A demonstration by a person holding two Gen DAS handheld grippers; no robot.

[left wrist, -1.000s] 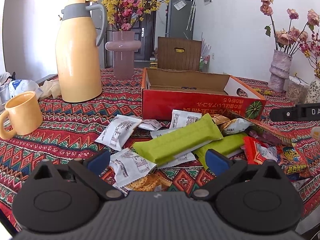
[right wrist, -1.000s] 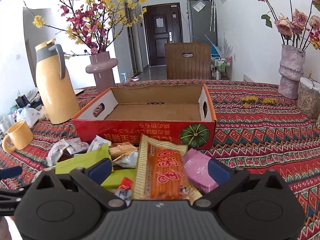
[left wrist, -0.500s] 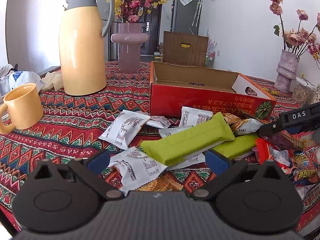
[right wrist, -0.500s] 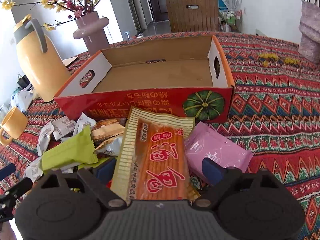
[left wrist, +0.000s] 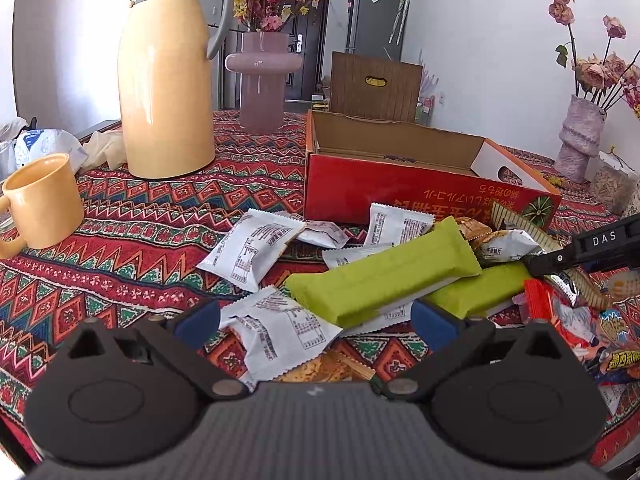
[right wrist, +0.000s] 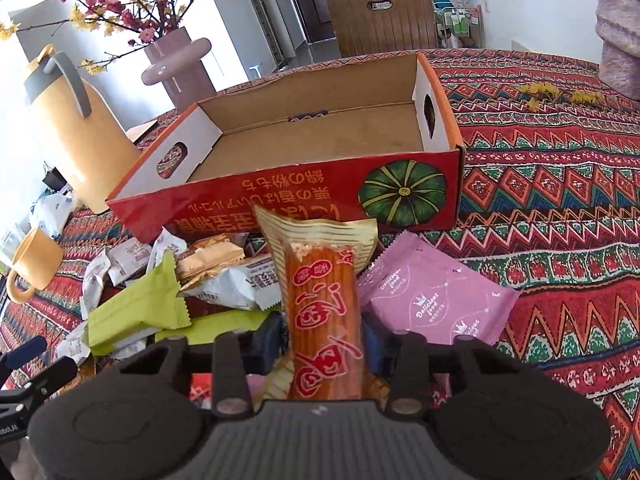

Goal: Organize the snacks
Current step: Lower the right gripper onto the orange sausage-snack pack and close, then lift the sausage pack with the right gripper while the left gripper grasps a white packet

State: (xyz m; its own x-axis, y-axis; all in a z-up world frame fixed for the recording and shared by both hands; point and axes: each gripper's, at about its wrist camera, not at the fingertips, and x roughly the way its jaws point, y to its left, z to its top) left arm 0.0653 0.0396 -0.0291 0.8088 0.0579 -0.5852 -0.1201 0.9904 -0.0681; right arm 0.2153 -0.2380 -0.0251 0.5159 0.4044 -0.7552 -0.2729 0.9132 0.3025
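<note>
A pile of snack packets lies on the patterned cloth in front of an open red cardboard box (left wrist: 400,188) (right wrist: 280,200) with nothing inside. My right gripper (right wrist: 324,340) points down into the pile, its jaws closing on a long orange snack pack (right wrist: 324,300) that is pinched between the pads. A pink packet (right wrist: 432,296) lies just right of it. My left gripper (left wrist: 316,320) hangs open over a white packet (left wrist: 280,328), beside two green bars (left wrist: 380,276). Part of the right gripper's black body (left wrist: 592,248) shows at the right edge of the left wrist view.
A tall yellow thermos jug (left wrist: 168,80) and a yellow mug (left wrist: 40,200) stand left of the box. A pink vase of flowers (left wrist: 262,80) is behind them, another vase (left wrist: 580,144) at the far right. A wooden chair back (left wrist: 376,84) rises behind the table.
My right gripper sank toward the pile and tipped downward, and its jaws went from wide apart to narrow around the orange pack. The left gripper hardly moved and stays open.
</note>
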